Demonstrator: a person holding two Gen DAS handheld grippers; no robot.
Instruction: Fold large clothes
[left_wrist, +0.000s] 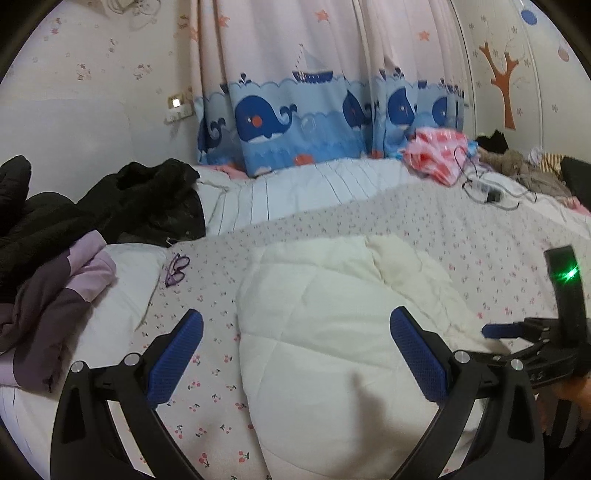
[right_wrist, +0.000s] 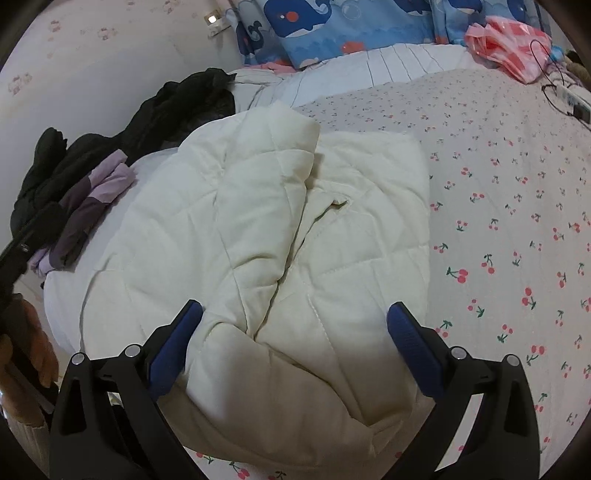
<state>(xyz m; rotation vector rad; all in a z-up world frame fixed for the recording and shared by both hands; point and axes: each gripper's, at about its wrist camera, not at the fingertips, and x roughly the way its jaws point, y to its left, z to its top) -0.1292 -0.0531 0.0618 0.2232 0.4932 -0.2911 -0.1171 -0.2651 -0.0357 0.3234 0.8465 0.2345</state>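
— where's the cream quilted puffy jacket (right_wrist: 295, 236)?
— lying on the cherry-print bed sheet (right_wrist: 517, 221), partly folded, ahead of and between both sets of fingers.
— left gripper (left_wrist: 295, 354)?
— spread wide, holding nothing.
— right gripper (right_wrist: 295, 343)?
— same, spread over the jacket's near edge.

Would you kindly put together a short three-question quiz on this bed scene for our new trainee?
1. True or false: the left claw is shut on the cream quilted jacket.
2. Which lies nearest the jacket's left edge? A) pink plastic bag B) purple garment C) whale curtain
3. Fill in: the bedsheet is printed with small ____.

Key: 1 false, both the left and the right claw are open and hold nothing; 2 B; 3 cherries.
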